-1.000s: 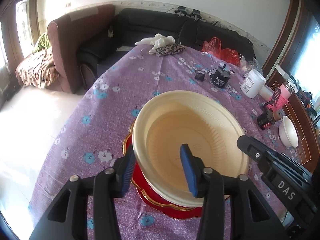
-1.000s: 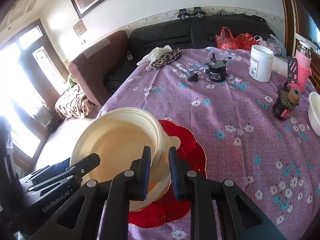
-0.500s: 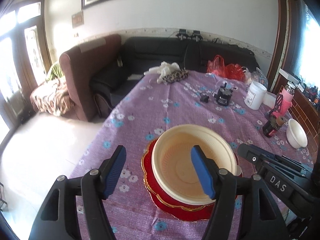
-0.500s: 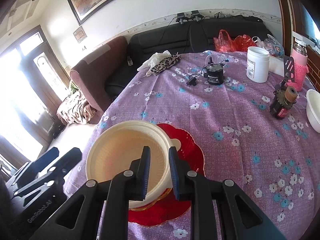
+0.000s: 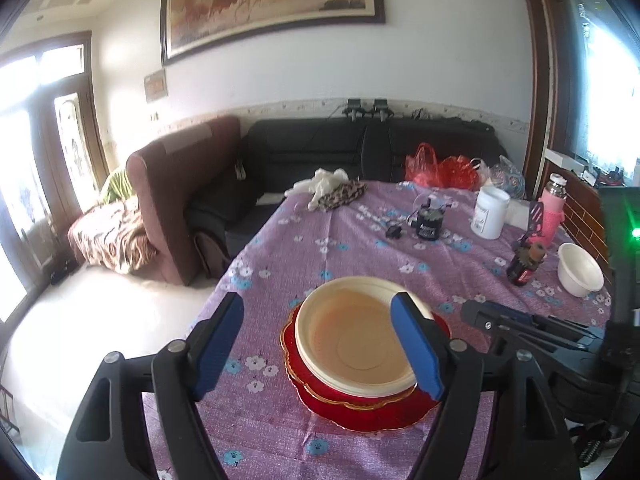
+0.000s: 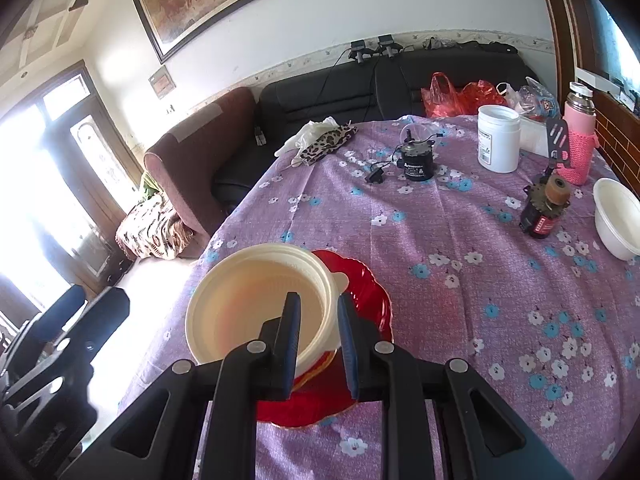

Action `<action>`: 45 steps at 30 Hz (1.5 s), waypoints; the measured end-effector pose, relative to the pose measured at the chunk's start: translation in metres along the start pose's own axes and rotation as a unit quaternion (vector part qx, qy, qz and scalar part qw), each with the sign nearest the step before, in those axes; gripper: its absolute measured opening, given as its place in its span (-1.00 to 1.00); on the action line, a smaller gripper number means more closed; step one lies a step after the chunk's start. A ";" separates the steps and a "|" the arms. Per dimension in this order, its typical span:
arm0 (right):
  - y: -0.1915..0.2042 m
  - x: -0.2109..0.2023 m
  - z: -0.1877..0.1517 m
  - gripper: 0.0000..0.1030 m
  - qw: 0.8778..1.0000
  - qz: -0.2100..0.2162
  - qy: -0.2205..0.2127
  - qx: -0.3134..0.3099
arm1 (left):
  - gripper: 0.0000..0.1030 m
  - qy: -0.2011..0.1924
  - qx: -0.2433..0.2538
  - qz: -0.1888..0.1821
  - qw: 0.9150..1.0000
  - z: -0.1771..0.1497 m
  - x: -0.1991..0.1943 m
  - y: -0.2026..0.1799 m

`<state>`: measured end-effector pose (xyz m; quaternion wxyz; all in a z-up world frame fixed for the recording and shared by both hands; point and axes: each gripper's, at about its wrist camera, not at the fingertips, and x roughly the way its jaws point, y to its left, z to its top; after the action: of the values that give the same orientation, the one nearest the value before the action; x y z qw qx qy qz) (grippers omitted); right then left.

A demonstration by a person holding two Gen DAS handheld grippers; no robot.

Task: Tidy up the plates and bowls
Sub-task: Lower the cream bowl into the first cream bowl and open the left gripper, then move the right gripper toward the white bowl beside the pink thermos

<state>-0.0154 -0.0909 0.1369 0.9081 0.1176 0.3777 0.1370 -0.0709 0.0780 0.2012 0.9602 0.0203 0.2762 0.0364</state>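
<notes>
**Inspector:** State of your tools?

**Operator:** My right gripper (image 6: 318, 334) is nearly closed, pinching the rim of the cream bowl (image 6: 256, 304). My left gripper (image 5: 320, 344) has just been opening; it stands wide, nothing between its pads, clear of the bowl.

**Inspector:** And the bowl?

**Operator:** Stacked on the red plate (image 6: 360, 276), near the table's (image 6: 440, 300) corner.

**Inspector:** Risk?

**Operator:** One-sided rim hold. I judge a lift could tip the bowl, drag the plate towards the edge, or slip. The white bowl (image 6: 616, 220) sits well apart.
</notes>
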 end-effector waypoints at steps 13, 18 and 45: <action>-0.009 -0.033 -0.014 -0.59 1.000 -0.002 -0.019 0.007 | 0.59 -0.039 0.010 0.000 0.999 -0.007 -0.044 -0.011; -0.011 -0.046 -0.021 -0.58 1.000 -0.004 -0.025 0.008 | 0.60 -0.053 0.014 -0.002 0.999 -0.010 -0.061 -0.016; -0.210 -0.102 -0.054 -0.28 0.979 -0.162 -0.024 0.124 | 0.75 0.028 0.059 -0.184 0.981 -0.035 -0.040 -0.096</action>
<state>-0.0892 -0.3158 0.1001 0.9053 0.1697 0.3842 -0.0630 -0.1174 -0.0204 0.1866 0.9395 0.0245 0.3039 -0.1562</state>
